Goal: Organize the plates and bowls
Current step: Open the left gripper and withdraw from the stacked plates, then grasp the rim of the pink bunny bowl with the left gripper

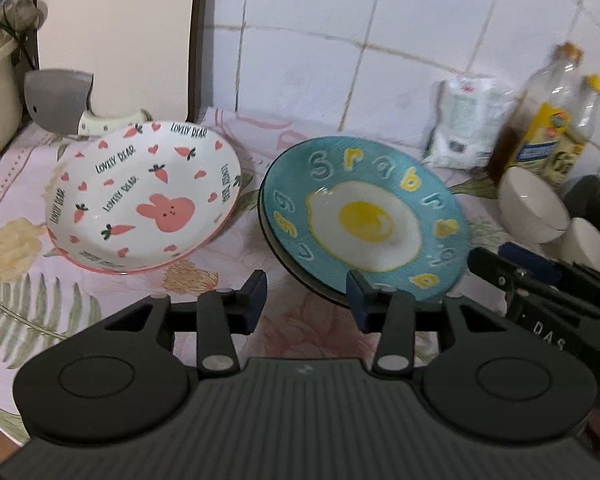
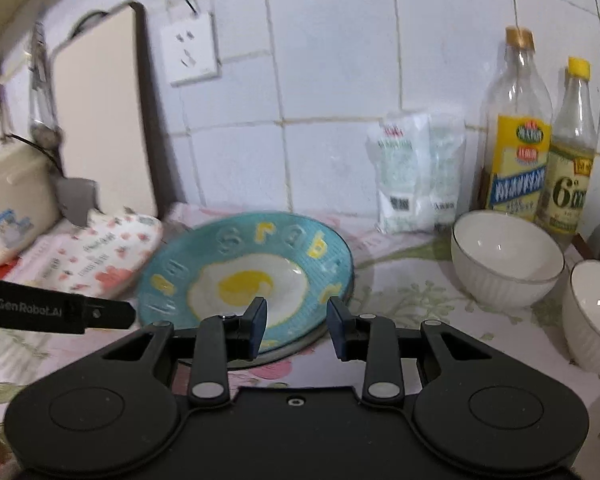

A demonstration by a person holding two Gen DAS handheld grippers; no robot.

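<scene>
— Looking from the left wrist, what is seen on the counter point(image 1: 28, 208)?

— Two dishes are seen side by side on the floral cloth: a white bunny plate point(image 1: 142, 196) printed with carrots and hearts, and to its right a teal egg plate point(image 1: 364, 220) resting on a darker dish whose edge shows beneath it. The left gripper point(image 1: 307, 299) is held just before the teal plate's near rim, its jaws apart and nothing between them. A cleaver point(image 1: 58, 102) is seen behind the bunny plate.

— And what is added by the right wrist?

— The same teal egg plate point(image 2: 246, 276) is shown head-on, with the right gripper point(image 2: 298, 327) poised over its near edge, jaws apart and empty. Whether the fingertips touch the rim cannot be told. Two white bowls point(image 2: 506, 258) are shown plainly at the right, apart from the plate; in the left view they are only glimpsed at the edge. A wall socket point(image 2: 190, 48), a salt bag point(image 2: 418, 176) and two bottles point(image 2: 518, 132) are seen against the tiles.

— Is the bunny plate visible there?

— Only blurred, at the left, beside a leaning cutting board point(image 2: 104, 116). The other gripper is seen crossing each view's edge.
</scene>
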